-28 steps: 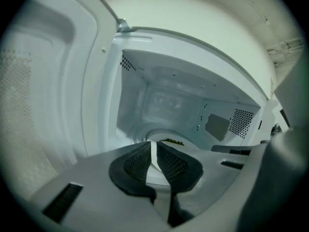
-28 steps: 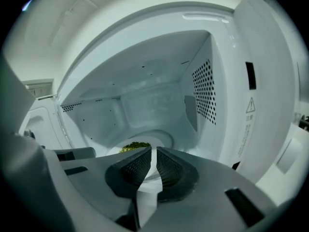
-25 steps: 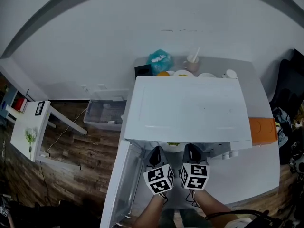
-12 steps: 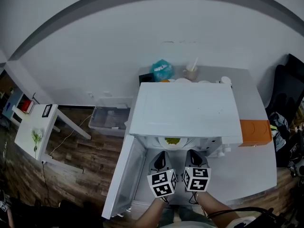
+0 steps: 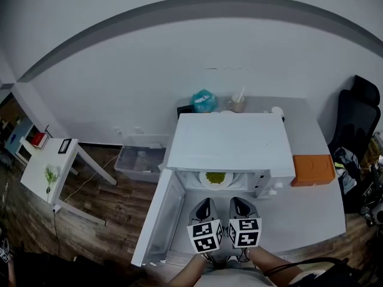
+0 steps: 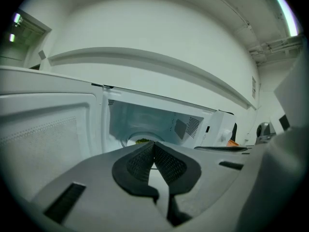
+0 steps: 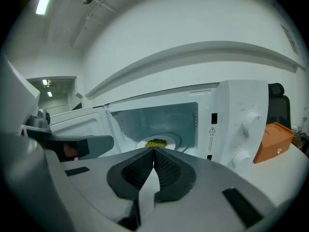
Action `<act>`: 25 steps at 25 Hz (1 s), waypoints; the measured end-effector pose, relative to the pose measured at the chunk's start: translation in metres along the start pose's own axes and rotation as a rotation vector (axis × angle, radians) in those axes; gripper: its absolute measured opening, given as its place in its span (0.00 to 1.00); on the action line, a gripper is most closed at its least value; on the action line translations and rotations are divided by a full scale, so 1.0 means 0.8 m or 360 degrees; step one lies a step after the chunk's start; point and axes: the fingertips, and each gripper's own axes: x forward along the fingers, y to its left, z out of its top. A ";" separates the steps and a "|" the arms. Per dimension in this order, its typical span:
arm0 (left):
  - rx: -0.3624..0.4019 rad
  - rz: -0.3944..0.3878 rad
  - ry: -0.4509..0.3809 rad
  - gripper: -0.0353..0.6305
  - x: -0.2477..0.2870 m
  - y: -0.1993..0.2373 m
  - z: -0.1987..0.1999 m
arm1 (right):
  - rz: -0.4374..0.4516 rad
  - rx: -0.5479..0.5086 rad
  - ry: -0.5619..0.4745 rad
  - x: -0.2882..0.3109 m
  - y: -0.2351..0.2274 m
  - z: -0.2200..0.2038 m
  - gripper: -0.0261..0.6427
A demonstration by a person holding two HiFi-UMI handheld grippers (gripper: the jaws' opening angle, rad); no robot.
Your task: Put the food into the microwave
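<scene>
The white microwave (image 5: 230, 142) stands on a grey table (image 5: 311, 208) with its door (image 5: 157, 220) swung open to the left. Inside, a white plate (image 5: 227, 182) carries green food (image 5: 215, 177); the same food (image 7: 156, 143) shows in the right gripper view and peeks over the left jaws as food (image 6: 142, 141). My left gripper (image 5: 204, 210) and right gripper (image 5: 240, 207) hover side by side in front of the opening, clear of the plate. Both are shut, fingertips touching, with nothing between them (image 6: 153, 145) (image 7: 153, 151).
An orange box (image 5: 313, 168) lies right of the microwave. Behind it stand a teal bag (image 5: 204, 101) and a cup with a spoon (image 5: 237, 104). A clear bin (image 5: 142, 162) and a white side table (image 5: 48, 166) sit on the wood floor at left; a black chair (image 5: 357, 121) at right.
Both grippers have drawn back out of the microwave toward me, empty. The plate of food stays inside, and more of it now shows.
</scene>
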 end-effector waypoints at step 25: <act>0.0081 -0.0089 0.0046 0.06 -0.031 -0.018 -0.007 | 0.0041 -0.0035 0.0007 -0.035 0.019 -0.001 0.06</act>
